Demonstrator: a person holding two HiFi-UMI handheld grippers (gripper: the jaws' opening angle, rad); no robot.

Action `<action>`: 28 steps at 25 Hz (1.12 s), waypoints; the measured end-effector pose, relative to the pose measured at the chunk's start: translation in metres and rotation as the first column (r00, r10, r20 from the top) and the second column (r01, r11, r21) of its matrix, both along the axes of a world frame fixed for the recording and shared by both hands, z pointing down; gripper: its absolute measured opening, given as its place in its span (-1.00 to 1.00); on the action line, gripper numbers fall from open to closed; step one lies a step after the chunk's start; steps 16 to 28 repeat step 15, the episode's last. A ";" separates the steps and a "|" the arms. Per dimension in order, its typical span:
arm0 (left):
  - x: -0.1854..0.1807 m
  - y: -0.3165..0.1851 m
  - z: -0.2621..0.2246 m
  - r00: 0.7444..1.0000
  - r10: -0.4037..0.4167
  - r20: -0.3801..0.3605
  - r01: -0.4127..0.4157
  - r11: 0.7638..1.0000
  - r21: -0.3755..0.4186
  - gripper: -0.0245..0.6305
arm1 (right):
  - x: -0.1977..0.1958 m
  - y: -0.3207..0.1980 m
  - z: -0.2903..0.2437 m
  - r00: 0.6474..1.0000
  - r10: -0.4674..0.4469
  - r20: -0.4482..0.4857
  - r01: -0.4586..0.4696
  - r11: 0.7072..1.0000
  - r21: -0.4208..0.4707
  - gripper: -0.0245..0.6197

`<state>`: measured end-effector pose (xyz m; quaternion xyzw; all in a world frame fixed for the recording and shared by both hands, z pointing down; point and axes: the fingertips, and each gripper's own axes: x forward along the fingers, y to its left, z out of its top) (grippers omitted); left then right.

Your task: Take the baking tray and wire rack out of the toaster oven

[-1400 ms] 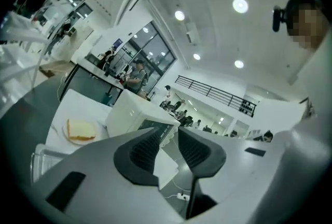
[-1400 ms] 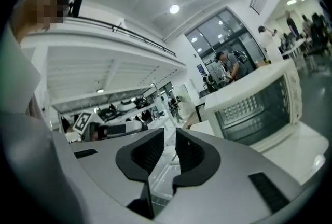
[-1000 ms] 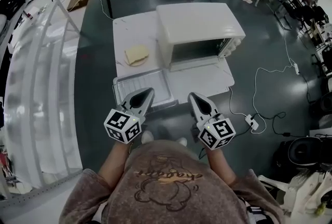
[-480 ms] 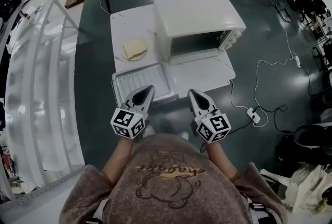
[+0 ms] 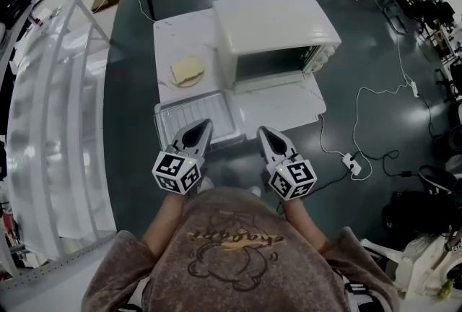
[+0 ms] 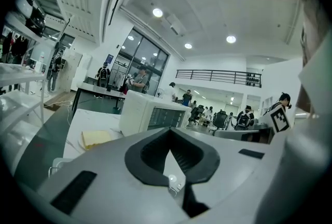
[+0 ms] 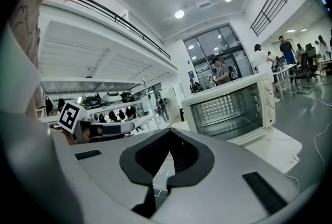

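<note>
The white toaster oven (image 5: pixel 274 32) stands at the back of the white table (image 5: pixel 177 36) with its door (image 5: pixel 281 81) folded down. In the right gripper view the oven (image 7: pixel 233 109) cavity looks empty. The metal baking tray (image 5: pixel 180 110) lies on the table's front left, with the lines of the wire rack (image 5: pixel 206 107) showing in it. My left gripper (image 5: pixel 204 123) hangs shut and empty over the tray's near edge. Level with it, my right gripper (image 5: pixel 261 131) is shut and empty at the table's front edge, before the oven door.
A slice of bread (image 5: pixel 188 68) on a plate sits left of the oven. A cable and power strip (image 5: pixel 352 165) lie on the floor to the right. A metal shelf unit (image 5: pixel 50 108) runs along the left. People work at tables behind.
Both grippers have sunk slightly at the table's front edge and stay shut. Tray, rack and oven have not moved.
</note>
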<state>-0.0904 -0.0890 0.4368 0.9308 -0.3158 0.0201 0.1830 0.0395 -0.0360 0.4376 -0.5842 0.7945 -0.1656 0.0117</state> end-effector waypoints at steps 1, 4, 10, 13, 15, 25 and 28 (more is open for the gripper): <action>-0.001 0.000 0.000 1.000 -0.005 -0.003 0.005 1.000 -0.003 -0.92 | 0.000 0.000 0.000 1.000 -0.001 0.002 0.001 1.000 -0.001 -0.93; -0.002 0.000 0.001 1.000 -0.019 -0.002 0.019 1.000 -0.009 -0.92 | 0.001 -0.001 -0.004 1.000 -0.004 0.007 0.004 1.000 0.002 -0.93; -0.005 0.003 0.002 0.999 -0.039 0.004 0.039 0.999 -0.016 -0.92 | -0.002 -0.002 -0.005 1.000 -0.014 0.002 0.014 1.000 -0.002 -0.93; -0.007 0.002 0.001 0.999 -0.052 -0.007 0.051 0.999 -0.018 -0.92 | -0.003 -0.004 -0.007 1.000 -0.021 -0.009 0.021 1.000 0.000 -0.93; -0.008 0.001 0.001 0.998 -0.059 -0.014 0.059 0.998 -0.022 -0.92 | -0.003 -0.006 -0.009 1.000 -0.025 -0.015 0.025 1.000 0.004 -0.93; -0.008 0.001 0.001 0.998 -0.059 -0.014 0.059 0.998 -0.022 -0.92 | -0.003 -0.006 -0.009 1.000 -0.025 -0.015 0.025 1.000 0.004 -0.93; -0.008 0.001 0.001 0.998 -0.059 -0.014 0.059 0.998 -0.022 -0.92 | -0.003 -0.006 -0.009 1.000 -0.025 -0.015 0.025 1.000 0.004 -0.93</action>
